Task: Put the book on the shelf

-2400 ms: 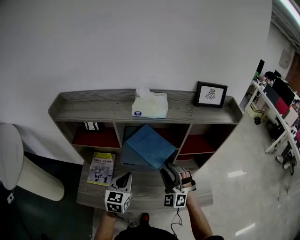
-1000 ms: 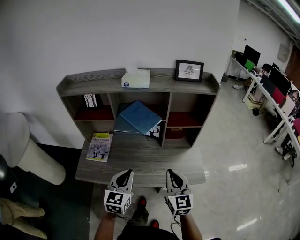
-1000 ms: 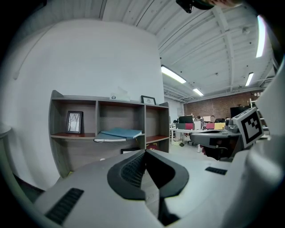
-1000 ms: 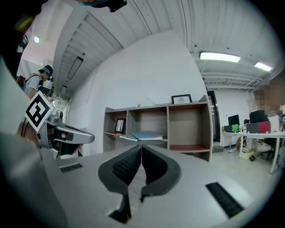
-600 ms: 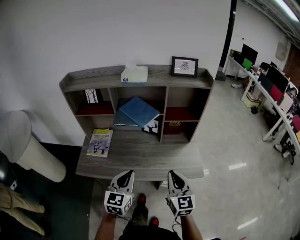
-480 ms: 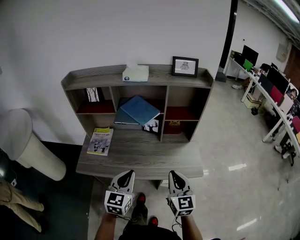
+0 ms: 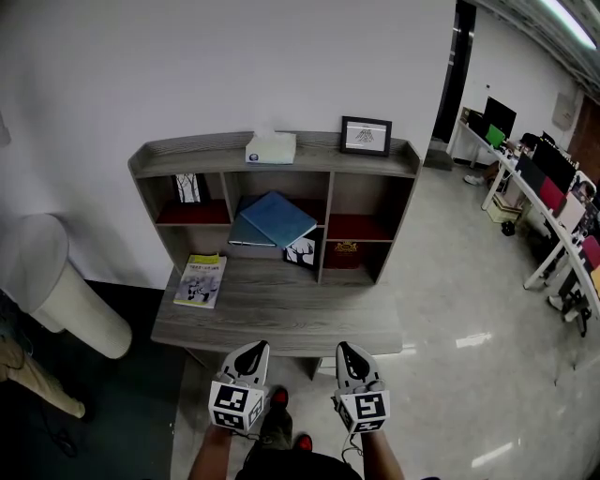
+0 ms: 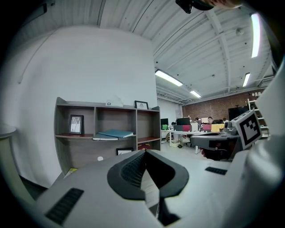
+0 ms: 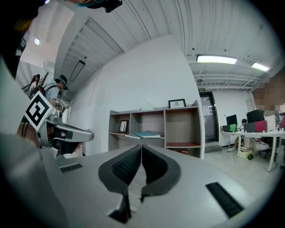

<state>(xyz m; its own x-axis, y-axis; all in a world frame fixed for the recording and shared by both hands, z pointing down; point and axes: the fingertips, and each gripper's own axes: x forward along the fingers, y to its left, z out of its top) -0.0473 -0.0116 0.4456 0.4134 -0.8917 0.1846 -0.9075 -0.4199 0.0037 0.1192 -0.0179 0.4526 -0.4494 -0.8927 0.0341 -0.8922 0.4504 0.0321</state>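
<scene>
plain white wall (image 7: 234, 66) at rear. glossy pale grey floor (image 7: 469, 300) to the right, dark carpet patch (image 7: 122, 412) at left. long white office desks (image 7: 548, 234) with monitors at far right. fluorescent ceiling tube (image 7: 572, 19) lit.

Holding left gripper (image 7: 247, 350) and right gripper (image 7: 348, 352) side by side, low and near body, both pointing forward, apart from each other. Left gripper jaws closed tip to tip, nothing between. Right gripper jaws likewise pressed together, empty. Left marker cube (image 7: 234, 405) and right marker cube (image 7: 364, 410) at rear, facing up. Left forearm (image 7: 212, 452) and right forearm (image 7: 377, 456) reaching forward, roughly parallel
</scene>
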